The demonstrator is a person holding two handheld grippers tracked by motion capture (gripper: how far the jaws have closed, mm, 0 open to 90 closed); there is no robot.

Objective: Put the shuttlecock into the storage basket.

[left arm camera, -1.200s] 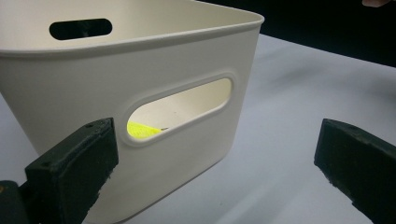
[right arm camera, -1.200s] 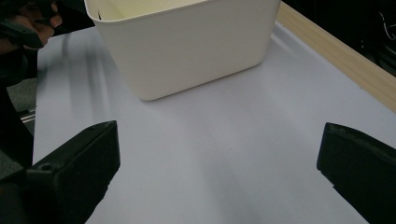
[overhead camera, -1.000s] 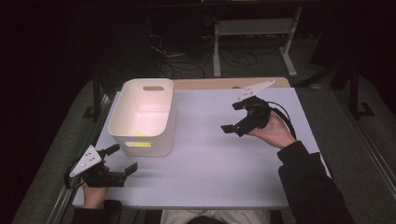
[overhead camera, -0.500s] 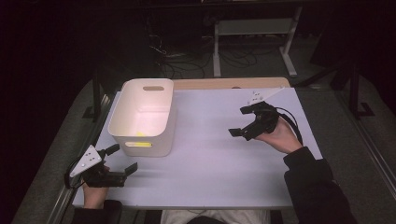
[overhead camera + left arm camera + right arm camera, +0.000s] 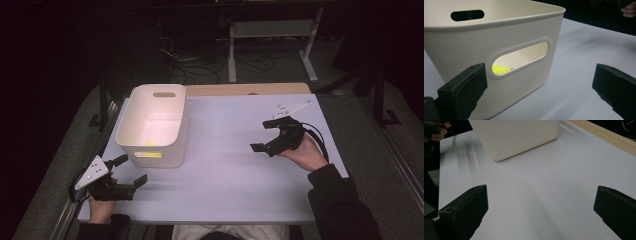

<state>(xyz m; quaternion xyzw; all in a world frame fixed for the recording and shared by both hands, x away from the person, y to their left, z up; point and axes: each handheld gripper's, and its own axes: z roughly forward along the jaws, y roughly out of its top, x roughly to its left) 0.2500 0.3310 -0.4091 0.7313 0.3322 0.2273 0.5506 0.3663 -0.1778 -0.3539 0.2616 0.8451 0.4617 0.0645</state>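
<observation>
Change vs. earlier: right gripper has drifted toward the person and slightly lower on the table; left gripper and bin unchanged.
High view, bin: white plastic, upright, far-left part of the white table; a yellow item lies inside on its floor.
High view, left grip.: near-left table edge, just in front of the bin, jaws spread, holding nothing; prob. parked there to line up w/ the bin's near wall.
High view, right grip.: well apart from the bin, over bare tabletop, jaws released, empty.
Left gripper view: jaws wide apart, aimed at the bin's handle slot; yellow item visible through it.
Right gripper view: jaws apart, nothing between them; bin farther off, person's other hand at top left.
</observation>
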